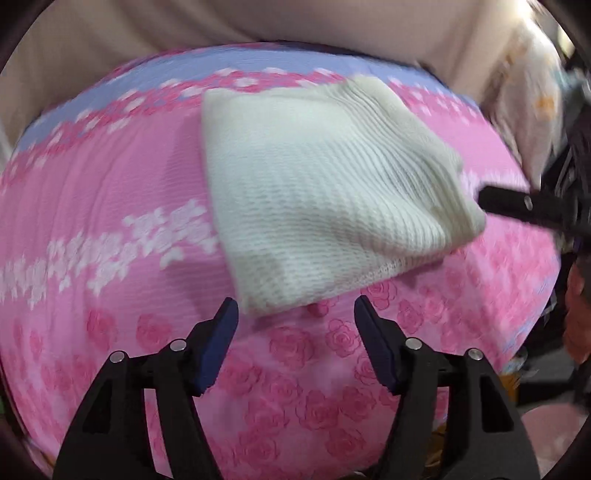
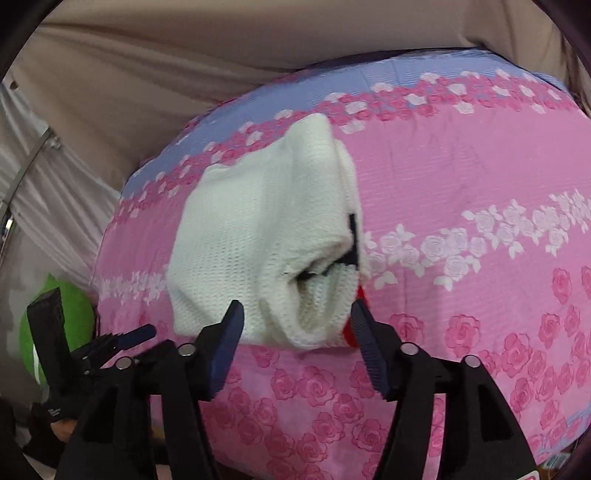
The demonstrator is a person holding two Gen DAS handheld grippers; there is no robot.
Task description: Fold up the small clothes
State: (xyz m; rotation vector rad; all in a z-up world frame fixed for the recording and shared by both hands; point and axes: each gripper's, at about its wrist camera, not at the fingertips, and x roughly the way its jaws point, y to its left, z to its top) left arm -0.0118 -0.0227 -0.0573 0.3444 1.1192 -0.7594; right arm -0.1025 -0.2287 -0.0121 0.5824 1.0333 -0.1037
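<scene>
A white knitted garment [image 1: 317, 192] lies folded into a thick block on a pink rose-patterned bedspread [image 1: 110, 229]. My left gripper [image 1: 295, 317] is open, empty, just short of the garment's near edge. In the right wrist view the same garment [image 2: 258, 240] shows its rolled open end with black trim and a red patch [image 2: 360, 295]. My right gripper [image 2: 297, 317] is open at that end, jaws either side of the fold, not closed on it. A finger of the right gripper [image 1: 517, 206] shows at the garment's right edge in the left view.
Beige fabric [image 1: 258, 18] rises behind the bed. A patterned pillow [image 1: 535, 92] lies at the far right. A green object [image 2: 74, 314] sits left of the bed, with the left gripper's fingers [image 2: 136, 334] in front of it.
</scene>
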